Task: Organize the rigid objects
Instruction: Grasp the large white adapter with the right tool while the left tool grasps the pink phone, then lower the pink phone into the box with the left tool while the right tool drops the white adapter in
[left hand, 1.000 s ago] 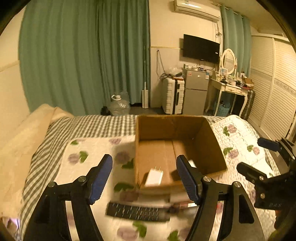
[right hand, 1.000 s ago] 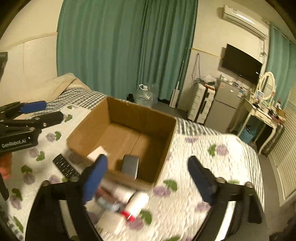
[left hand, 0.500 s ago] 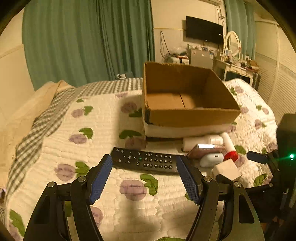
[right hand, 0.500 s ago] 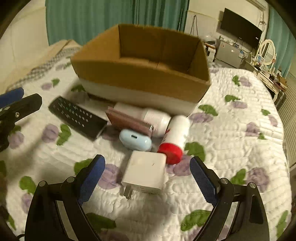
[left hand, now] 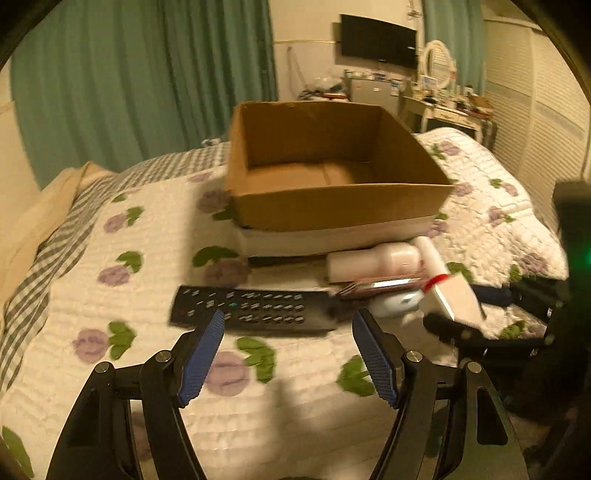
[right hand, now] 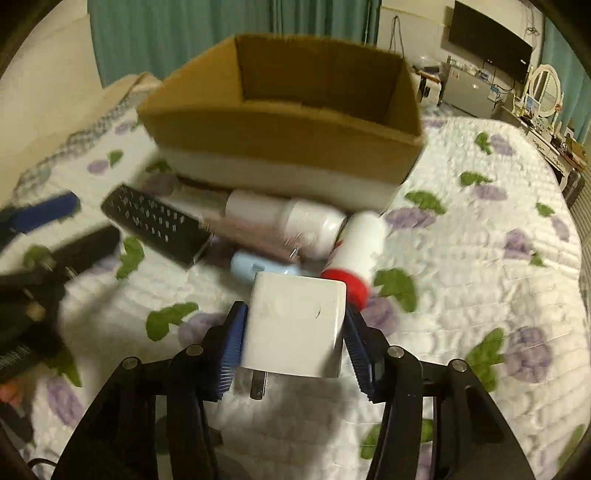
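An open cardboard box [left hand: 332,199] [right hand: 280,129] sits on the quilted bed. In front of it lie a black remote [left hand: 255,308] [right hand: 155,225], a white bottle [left hand: 373,260] [right hand: 291,218], a white tube with a red cap [right hand: 356,254], a light blue case [right hand: 258,266] and a brown flat item [left hand: 380,286]. My right gripper [right hand: 293,332] is shut on a white plug adapter [right hand: 295,325] [left hand: 452,299]. My left gripper [left hand: 288,354] is open and empty, just in front of the remote.
The bed has a floral quilt [right hand: 480,258] and a checked cover [left hand: 48,258] at the left. Green curtains [left hand: 147,74], a TV [left hand: 376,35], a fridge and a dressing table [left hand: 443,107] stand behind the bed.
My right gripper has closed on the white plug adapter and holds it off the quilt. My left gripper has moved closer to the remote, still open.
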A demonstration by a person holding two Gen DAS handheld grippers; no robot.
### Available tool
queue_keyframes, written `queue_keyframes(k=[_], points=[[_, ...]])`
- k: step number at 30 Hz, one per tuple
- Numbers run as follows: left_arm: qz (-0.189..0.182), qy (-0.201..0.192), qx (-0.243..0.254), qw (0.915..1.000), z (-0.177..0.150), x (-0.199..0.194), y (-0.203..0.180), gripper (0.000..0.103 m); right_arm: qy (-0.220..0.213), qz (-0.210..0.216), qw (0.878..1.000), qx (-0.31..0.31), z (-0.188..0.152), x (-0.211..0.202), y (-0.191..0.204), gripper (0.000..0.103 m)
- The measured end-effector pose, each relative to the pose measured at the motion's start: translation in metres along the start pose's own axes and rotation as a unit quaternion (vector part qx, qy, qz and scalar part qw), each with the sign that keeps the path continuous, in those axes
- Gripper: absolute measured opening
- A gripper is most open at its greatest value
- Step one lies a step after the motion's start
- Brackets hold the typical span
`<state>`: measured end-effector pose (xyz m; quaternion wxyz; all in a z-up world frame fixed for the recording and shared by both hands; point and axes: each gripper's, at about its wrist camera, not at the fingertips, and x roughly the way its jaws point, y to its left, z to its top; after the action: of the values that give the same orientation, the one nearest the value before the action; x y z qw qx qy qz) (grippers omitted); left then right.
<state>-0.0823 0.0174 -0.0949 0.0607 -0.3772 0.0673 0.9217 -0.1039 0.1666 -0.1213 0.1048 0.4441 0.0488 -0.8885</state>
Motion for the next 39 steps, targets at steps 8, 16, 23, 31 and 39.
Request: queue_keyframes(k=[8, 16, 23, 31, 39], points=[[-0.025, 0.035, 0.086, 0.9954, -0.009, 0.029, -0.045, 0.075, -0.023, -0.002, 0.998, 0.057, 0.007, -0.024, -0.047, 0.052], [-0.02, 0.036, 0.138, 0.9897, -0.008, 0.045, -0.068, 0.072, -0.014, 0.015, 0.998, 0.061, 0.003, -0.018, -0.051, 0.052], [-0.038, 0.043, 0.167, 0.9843, 0.004, 0.066, -0.082, 0.072, -0.009, 0.02, 0.997, 0.075, 0.001, -0.016, -0.057, 0.052], [-0.03, 0.056, 0.164, 0.9844, 0.015, 0.08, -0.077, 0.037, -0.004, 0.019, 0.997, 0.074, 0.0, -0.014, -0.056, 0.052], [-0.078, 0.036, 0.126, 0.9883, 0.014, 0.034, -0.075, 0.012, -0.013, 0.011, 0.997, 0.073, 0.0, -0.024, -0.054, 0.052]])
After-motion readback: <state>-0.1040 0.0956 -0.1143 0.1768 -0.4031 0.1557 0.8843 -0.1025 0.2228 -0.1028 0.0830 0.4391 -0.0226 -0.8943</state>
